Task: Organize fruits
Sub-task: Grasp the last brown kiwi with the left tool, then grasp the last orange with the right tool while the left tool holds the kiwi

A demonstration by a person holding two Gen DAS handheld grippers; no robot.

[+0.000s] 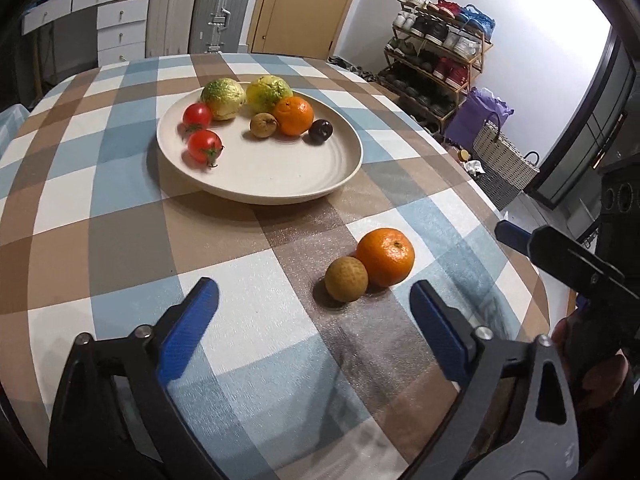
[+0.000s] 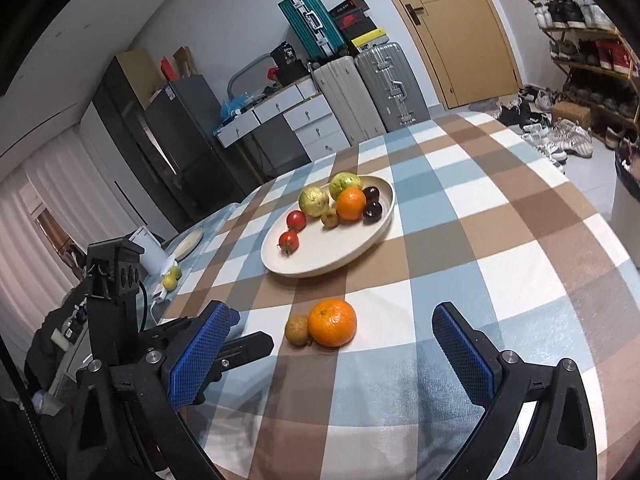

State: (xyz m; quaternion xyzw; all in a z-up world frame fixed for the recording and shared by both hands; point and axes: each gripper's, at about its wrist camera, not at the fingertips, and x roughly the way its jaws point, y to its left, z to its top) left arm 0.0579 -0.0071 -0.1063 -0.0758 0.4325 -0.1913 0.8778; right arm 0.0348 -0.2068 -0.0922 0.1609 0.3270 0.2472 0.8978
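Observation:
A loose orange (image 1: 385,256) and a small tan round fruit (image 1: 346,279) lie touching on the checked tablecloth. My left gripper (image 1: 314,285) stands open just short of them, nothing between its blue pads. Behind them, a cream plate (image 1: 260,184) holds two tomatoes, two yellow-green fruits, an orange, a small brown fruit and dark plums. In the right wrist view, the same orange (image 2: 332,322) and tan fruit (image 2: 297,330) sit just ahead of my open, empty right gripper (image 2: 333,308), with the plate (image 2: 320,268) farther back. The left gripper's body (image 2: 240,344) shows at the left.
The table's rounded edge (image 1: 532,280) runs close to the right of the loose fruits. The right gripper's body (image 1: 568,256) hangs over that edge. A small dish (image 2: 188,242) and yellow-green fruits (image 2: 171,280) sit at the table's far left. Suitcases, drawers and a shoe rack stand beyond.

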